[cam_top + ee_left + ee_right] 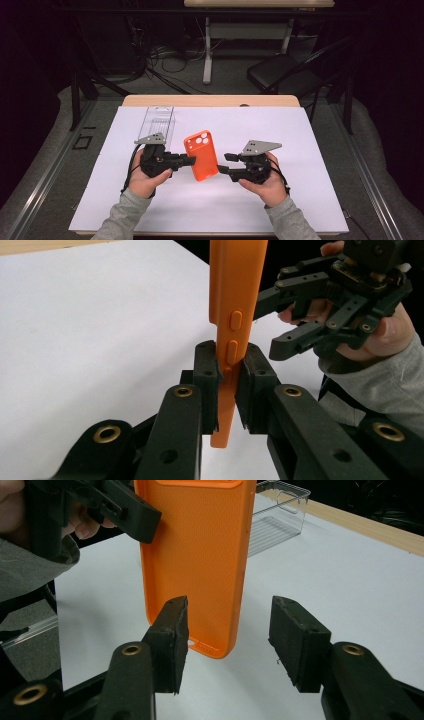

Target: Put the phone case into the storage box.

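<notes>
We are clamping the orange phone case (201, 154) by its long edge in our left gripper (189, 160), jaws pressing both faces beside the side buttons, and holding it up off the white mat (280, 200). Our left hand (146, 180) is reaching inward, jaws pointing toward the right gripper (223, 163). That one is facing back, jaws standing partly apart, gripping nothing, the case's lower end just ahead of them. The clear plastic box (159, 121) is lying beyond the left gripper.
</notes>
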`<action>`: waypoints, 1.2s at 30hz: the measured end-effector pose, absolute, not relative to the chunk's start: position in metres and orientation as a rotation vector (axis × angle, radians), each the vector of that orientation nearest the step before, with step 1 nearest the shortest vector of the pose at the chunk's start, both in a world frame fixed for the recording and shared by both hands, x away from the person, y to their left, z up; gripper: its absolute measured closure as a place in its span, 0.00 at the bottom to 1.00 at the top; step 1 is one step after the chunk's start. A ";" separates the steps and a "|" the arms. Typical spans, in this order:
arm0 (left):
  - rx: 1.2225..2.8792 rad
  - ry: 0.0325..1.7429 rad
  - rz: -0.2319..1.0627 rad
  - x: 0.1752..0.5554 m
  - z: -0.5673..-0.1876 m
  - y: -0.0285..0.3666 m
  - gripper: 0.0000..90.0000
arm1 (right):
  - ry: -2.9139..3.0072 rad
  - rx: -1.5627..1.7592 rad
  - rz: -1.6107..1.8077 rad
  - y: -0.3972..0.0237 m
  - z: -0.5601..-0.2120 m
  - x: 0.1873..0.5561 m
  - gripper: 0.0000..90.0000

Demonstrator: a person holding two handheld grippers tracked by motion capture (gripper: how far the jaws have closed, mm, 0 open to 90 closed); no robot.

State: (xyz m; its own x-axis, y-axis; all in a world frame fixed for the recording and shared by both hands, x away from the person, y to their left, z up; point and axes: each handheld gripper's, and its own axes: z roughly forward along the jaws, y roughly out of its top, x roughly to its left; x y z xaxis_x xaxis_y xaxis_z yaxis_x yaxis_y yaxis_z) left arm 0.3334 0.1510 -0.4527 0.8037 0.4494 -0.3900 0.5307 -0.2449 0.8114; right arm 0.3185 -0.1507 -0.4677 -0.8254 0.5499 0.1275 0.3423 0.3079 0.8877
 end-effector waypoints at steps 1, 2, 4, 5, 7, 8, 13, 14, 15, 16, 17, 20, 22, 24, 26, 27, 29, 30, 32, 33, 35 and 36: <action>1.883 0.740 -0.094 0.333 -0.453 0.151 0.89 | 2.380 0.825 1.536 -0.151 -0.468 0.319 0.56; 1.884 0.739 -0.096 0.333 -0.453 0.150 0.89 | 2.386 0.824 1.544 -0.151 -0.468 0.319 0.57; 1.889 0.729 -0.105 0.333 -0.453 0.149 0.89 | 2.401 0.823 1.545 -0.151 -0.468 0.319 0.58; 1.889 0.722 -0.108 0.333 -0.454 0.148 0.89 | 2.406 0.822 1.542 -0.151 -0.468 0.319 0.59; 1.895 0.718 -0.116 0.332 -0.454 0.146 0.89 | 2.420 0.826 1.539 -0.151 -0.469 0.319 0.60; 1.901 0.710 -0.118 0.332 -0.454 0.145 0.89 | 2.426 0.828 1.538 -0.150 -0.469 0.319 0.61; 1.918 0.684 -0.142 0.330 -0.456 0.140 0.89 | 2.454 0.827 1.535 -0.150 -0.470 0.320 0.63; 1.919 0.682 -0.146 0.330 -0.456 0.139 0.89 | 2.458 0.827 1.533 -0.150 -0.470 0.320 0.63; 1.922 0.679 -0.147 0.330 -0.457 0.139 0.89 | 2.462 0.826 1.533 -0.150 -0.471 0.320 0.64; 1.924 0.676 -0.148 0.330 -0.457 0.138 0.89 | 2.466 0.824 1.538 -0.150 -0.471 0.320 0.64; 1.923 0.672 -0.151 0.330 -0.457 0.138 0.89 | 2.469 0.824 1.541 -0.150 -0.471 0.320 0.64; 1.926 0.665 -0.161 0.329 -0.457 0.136 0.89 | 2.478 0.821 1.541 -0.149 -0.471 0.320 0.66; 1.929 0.663 -0.163 0.329 -0.458 0.135 0.89 | 2.485 0.821 1.547 -0.150 -0.471 0.320 0.67; 1.932 0.661 -0.164 0.328 -0.458 0.134 0.89 | 2.490 0.822 1.550 -0.150 -0.472 0.320 0.69; 1.932 0.659 -0.164 0.328 -0.458 0.134 0.89 | 2.491 0.822 1.552 -0.150 -0.472 0.321 0.71; 1.932 0.659 -0.165 0.328 -0.458 0.134 0.89 | 2.492 0.824 1.553 -0.150 -0.473 0.321 0.71; 1.933 0.658 -0.166 0.328 -0.458 0.134 0.89 | 2.493 0.829 1.555 -0.151 -0.473 0.321 0.73; 1.933 0.657 -0.166 0.328 -0.458 0.134 0.89 | 2.492 0.830 1.556 -0.151 -0.473 0.322 0.73; 1.934 0.654 -0.169 0.328 -0.458 0.134 0.89 | 2.488 0.834 1.565 -0.152 -0.474 0.322 0.75; 1.933 0.652 -0.172 0.328 -0.458 0.134 0.89 | 2.490 0.837 1.567 -0.153 -0.474 0.322 0.75; 1.933 0.650 -0.173 0.328 -0.458 0.134 0.89 | 2.490 0.838 1.574 -0.154 -0.474 0.323 0.76; 1.932 0.649 -0.174 0.328 -0.458 0.134 0.89 | 2.491 0.840 1.581 -0.154 -0.474 0.323 0.77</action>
State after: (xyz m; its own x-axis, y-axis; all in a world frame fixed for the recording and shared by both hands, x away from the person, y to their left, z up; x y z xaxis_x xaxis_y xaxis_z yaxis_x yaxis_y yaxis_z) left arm 0.3281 0.1338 -0.4582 0.8428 0.3611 -0.3991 0.5122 -0.3106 0.8007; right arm 0.3230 -0.1540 -0.4736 -0.8474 0.4826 0.2214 0.4058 0.3198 0.8562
